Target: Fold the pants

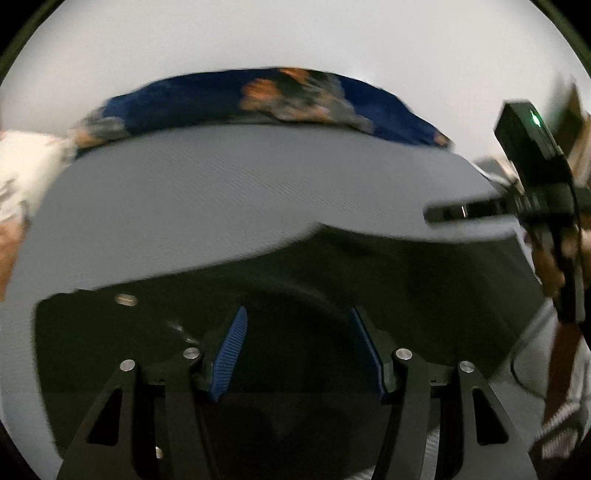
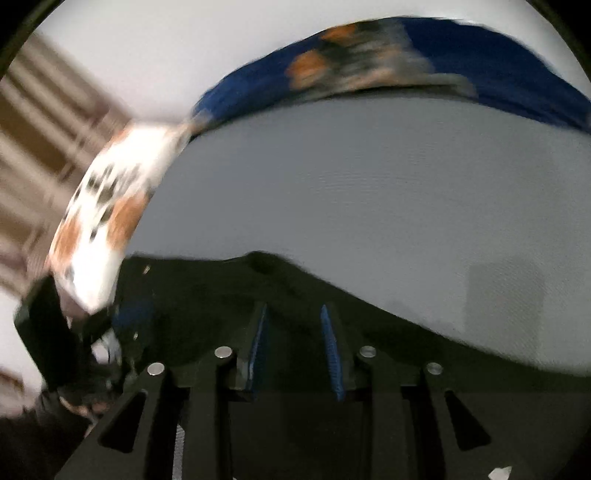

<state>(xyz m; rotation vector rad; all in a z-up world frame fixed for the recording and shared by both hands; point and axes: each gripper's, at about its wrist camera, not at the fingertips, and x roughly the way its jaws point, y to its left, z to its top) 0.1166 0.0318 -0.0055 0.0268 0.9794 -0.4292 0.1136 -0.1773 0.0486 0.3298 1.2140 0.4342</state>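
Seen from the left wrist, the left gripper (image 1: 299, 314) has its blue-padded fingers (image 1: 231, 354) spread wide apart, released, with nothing between them; the dark pants (image 1: 332, 266) fill the lower half of the view from 8 to 4 o'clock, lying on the grey sheet (image 1: 207, 192). At 9 o'clock a white patterned pillow (image 1: 26, 166) shows at the edge, and a blue patterned blanket (image 1: 266, 96) runs along 12 o'clock against the pale wall (image 1: 295, 33). Only this view shows the right gripper (image 1: 432, 214) from outside, at 3 o'clock, its black body blurred and a green light (image 1: 534, 119) glowing on it. From the right wrist, the left gripper (image 2: 122, 321) appears at 8 o'clock, blurred, at the pants' (image 2: 207, 295) edge below the pillow (image 2: 110, 210). The right gripper's (image 2: 295, 314) own fingers (image 2: 330, 350) stand parted, gripping nothing, over the dark cloth at 6 o'clock. Only here do brown-striped furnishings (image 2: 44, 122) show at 10 o'clock, with the blanket (image 2: 461, 59) at 1 o'clock and the sheet (image 2: 369, 192) at centre.
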